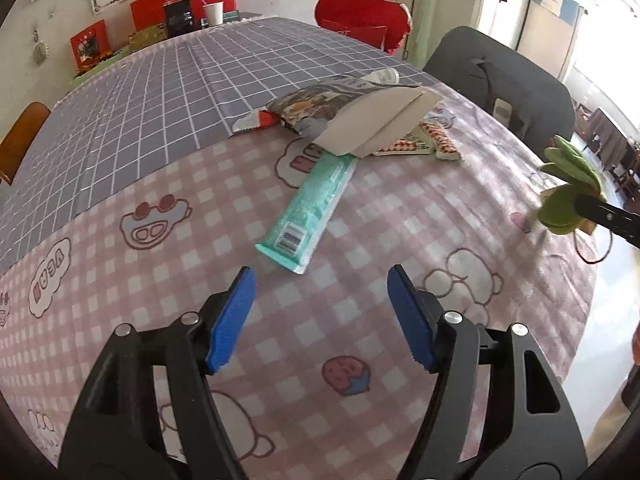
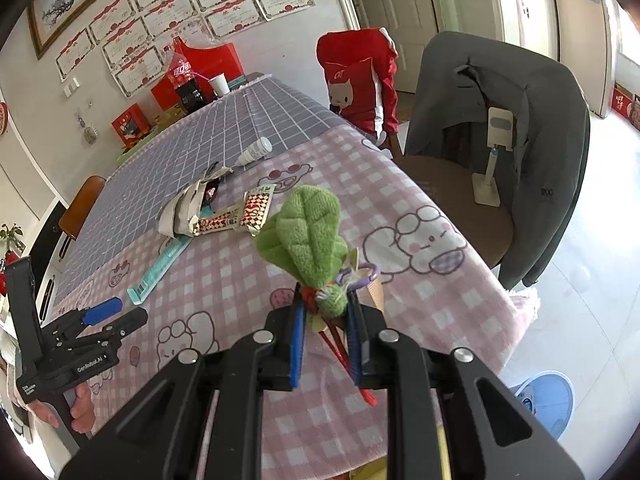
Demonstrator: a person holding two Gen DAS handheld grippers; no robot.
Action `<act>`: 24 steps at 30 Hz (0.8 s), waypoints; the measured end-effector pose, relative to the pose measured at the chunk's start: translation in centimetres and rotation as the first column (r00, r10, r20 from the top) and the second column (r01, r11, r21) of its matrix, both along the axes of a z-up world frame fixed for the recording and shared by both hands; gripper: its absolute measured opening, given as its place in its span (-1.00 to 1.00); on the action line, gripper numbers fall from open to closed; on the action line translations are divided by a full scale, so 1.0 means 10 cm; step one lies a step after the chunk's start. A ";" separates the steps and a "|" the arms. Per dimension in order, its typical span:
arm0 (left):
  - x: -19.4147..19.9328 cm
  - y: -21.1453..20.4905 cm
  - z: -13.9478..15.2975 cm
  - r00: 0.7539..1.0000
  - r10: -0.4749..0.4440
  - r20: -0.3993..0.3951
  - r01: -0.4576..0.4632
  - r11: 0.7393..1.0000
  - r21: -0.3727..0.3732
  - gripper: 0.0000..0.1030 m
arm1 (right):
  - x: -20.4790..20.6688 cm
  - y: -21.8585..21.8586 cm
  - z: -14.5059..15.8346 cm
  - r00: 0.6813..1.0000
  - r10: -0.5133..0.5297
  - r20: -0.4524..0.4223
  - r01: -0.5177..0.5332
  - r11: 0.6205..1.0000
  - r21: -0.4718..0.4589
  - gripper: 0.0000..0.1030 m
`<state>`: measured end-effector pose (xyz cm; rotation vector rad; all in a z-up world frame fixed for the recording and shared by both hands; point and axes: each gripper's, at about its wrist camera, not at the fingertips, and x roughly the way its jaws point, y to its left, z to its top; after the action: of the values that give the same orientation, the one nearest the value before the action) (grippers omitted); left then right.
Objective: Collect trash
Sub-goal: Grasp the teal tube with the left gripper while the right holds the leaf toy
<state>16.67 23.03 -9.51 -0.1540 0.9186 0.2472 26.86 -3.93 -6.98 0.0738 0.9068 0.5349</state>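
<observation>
Lying dead ahead of left claw [image 1: 322, 280], teal wrapper [image 1: 308, 208], long axis 12-to-6, jaws apart; right claw [image 2: 325, 312] clamped on plush [image 2: 306, 236], farther off.

Daylight floods in from the right in both views, blowing out the window [image 1: 612, 92] to near white and washing the floor [image 2: 580, 240] pale. The table [image 1: 168, 216] is evenly lit, with only soft, faint shadows. Fisheye bending curves the table edges and walls, and black vignette fills the corners. The centre is sharp; the green plush [image 1: 568, 188] at the left view's right edge is smeared by blur.
</observation>
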 end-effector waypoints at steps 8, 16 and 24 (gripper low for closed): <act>0.19 0.25 -0.11 0.996 0.086 -0.007 -0.086 0.996 0.022 -0.32 | -0.02 0.00 -0.01 1.000 0.007 -0.002 -0.007 1.000 -0.002 -0.65; 0.12 0.32 -0.01 0.994 0.085 0.069 -0.085 0.996 -0.016 -0.80 | -0.01 0.03 0.01 1.000 0.006 0.001 -0.006 1.000 0.001 -0.65; -0.05 0.20 0.21 0.987 0.079 0.138 -0.085 0.996 0.037 -0.95 | -0.08 0.04 0.05 1.000 0.018 0.014 -0.019 1.000 0.010 -0.65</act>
<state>16.16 25.02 -7.42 -0.1671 0.7718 0.3283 26.09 -3.57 -6.51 0.0707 0.8924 0.5564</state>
